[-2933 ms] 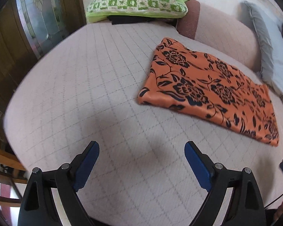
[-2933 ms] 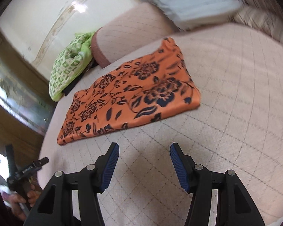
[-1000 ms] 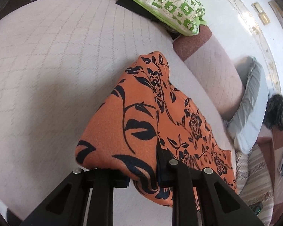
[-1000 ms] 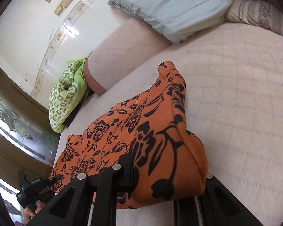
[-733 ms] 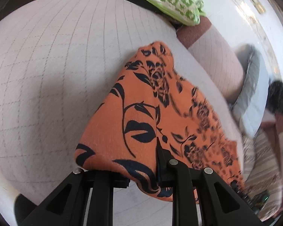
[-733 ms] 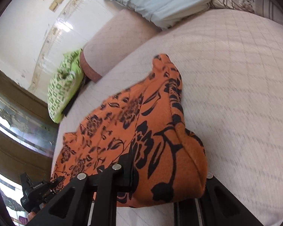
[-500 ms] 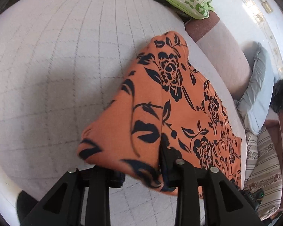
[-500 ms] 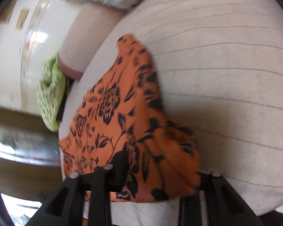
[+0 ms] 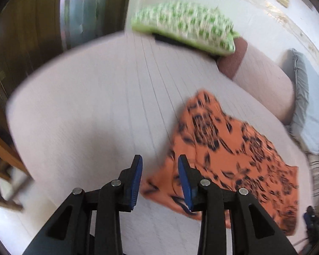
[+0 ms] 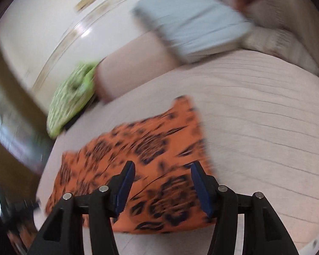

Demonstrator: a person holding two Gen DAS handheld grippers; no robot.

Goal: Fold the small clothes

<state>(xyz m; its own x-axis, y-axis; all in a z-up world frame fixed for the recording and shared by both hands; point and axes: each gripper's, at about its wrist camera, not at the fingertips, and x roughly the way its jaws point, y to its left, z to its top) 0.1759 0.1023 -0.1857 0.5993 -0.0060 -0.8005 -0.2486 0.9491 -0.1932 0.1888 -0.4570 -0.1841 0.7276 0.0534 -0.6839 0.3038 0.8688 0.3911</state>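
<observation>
Orange floral cloth (image 9: 234, 161) is out of both grips: left gripper (image 9: 160, 178) fingers are spreading, nothing pinched, cloth edge lying on the bed behind the gap; right gripper (image 10: 162, 184) fingers are widening too, hanging above the cloth (image 10: 142, 159), pads clear. Cloth sits folded on the quilted bed (image 9: 95, 110), lower right in left view, centre-low in right view. For a clean release: lift straight off, don't snag the top layer. Both grippers angle downward at the bed.
</observation>
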